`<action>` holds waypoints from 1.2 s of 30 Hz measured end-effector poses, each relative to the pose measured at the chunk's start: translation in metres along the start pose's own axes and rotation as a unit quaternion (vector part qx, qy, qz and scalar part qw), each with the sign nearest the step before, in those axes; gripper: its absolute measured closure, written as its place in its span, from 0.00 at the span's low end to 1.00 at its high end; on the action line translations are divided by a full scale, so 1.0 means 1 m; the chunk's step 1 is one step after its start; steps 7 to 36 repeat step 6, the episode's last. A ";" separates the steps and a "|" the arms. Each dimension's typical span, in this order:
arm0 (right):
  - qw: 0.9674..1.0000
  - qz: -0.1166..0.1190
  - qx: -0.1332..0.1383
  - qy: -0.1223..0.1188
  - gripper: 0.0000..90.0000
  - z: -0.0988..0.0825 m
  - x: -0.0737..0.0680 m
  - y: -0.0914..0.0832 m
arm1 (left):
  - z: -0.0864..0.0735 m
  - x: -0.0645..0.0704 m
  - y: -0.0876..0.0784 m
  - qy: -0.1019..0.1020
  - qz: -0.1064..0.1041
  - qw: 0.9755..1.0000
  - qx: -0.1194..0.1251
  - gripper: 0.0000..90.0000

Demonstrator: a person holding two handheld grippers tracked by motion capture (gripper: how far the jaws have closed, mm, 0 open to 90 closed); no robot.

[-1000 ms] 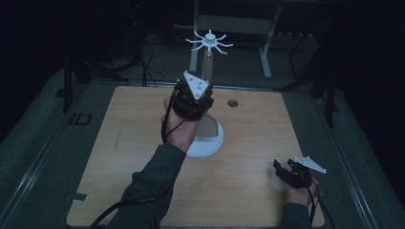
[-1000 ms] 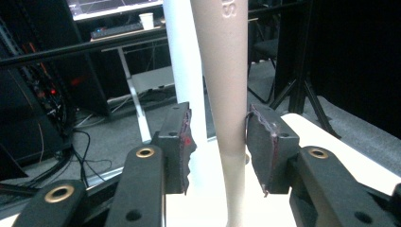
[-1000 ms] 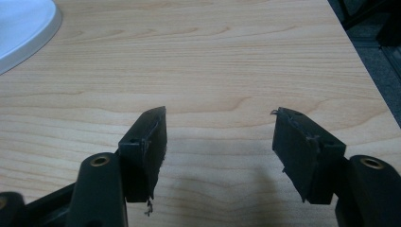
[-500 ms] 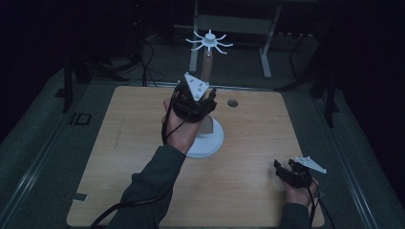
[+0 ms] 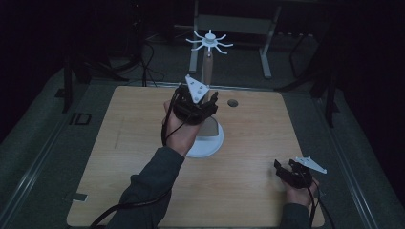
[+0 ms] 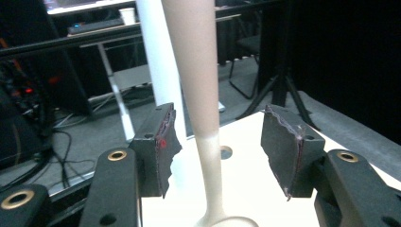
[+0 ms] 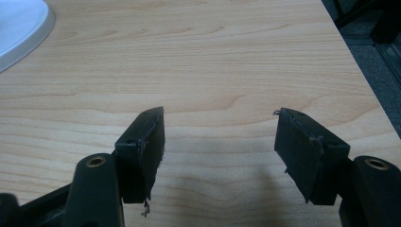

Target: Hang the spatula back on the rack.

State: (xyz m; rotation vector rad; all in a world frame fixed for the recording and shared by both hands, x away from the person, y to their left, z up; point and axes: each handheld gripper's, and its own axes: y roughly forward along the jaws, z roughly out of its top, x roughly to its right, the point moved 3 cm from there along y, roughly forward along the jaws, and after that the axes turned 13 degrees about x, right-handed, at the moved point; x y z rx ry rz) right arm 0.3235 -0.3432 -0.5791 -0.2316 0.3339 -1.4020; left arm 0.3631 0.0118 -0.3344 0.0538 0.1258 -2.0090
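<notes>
A stand rises from the middle of the wooden table (image 5: 262,138): a white round base (image 5: 210,143), a tan post (image 5: 208,67) and a white hub with thin radiating arms (image 5: 209,41) on top. My left gripper (image 5: 203,107) is held level at the post's lower part. In the left gripper view the post (image 6: 194,71) stands between the pads (image 6: 161,142) of my left gripper (image 6: 217,118) with a gap on each side. Its jaws have just been opening, so it is open. My right gripper (image 5: 286,169) rests low near the table's front right corner, open over bare wood (image 7: 220,113).
A small round hole (image 5: 232,102) lies in the tabletop right of the post. A corner of the white base (image 7: 19,28) appears at the top left of the right gripper view. Dark floor, cables and a white frame (image 5: 267,52) lie beyond the table's far edge.
The left gripper's jaws look slightly wider apart around the post than a second ago. Both hands stay where they were.
</notes>
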 end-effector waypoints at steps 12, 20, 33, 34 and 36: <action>1.000 -0.001 -0.001 0.002 0.37 0.000 0.000 0.000 | -0.003 0.001 -0.004 -0.002 -0.008 1.000 0.002 0.51; 1.000 -0.001 -0.001 0.002 0.37 0.000 0.000 0.000 | -0.003 0.001 -0.004 -0.002 -0.008 1.000 0.002 0.51; 1.000 -0.001 -0.001 0.002 0.37 0.000 0.000 0.000 | -0.003 0.001 -0.004 -0.002 -0.008 1.000 0.002 0.51; 1.000 -0.001 -0.001 0.002 0.37 0.000 0.000 0.000 | -0.003 0.001 -0.004 -0.002 -0.008 1.000 0.002 0.51; 1.000 -0.001 -0.001 0.002 0.37 0.000 0.000 0.000 | -0.003 0.001 -0.004 -0.002 -0.008 1.000 0.002 0.51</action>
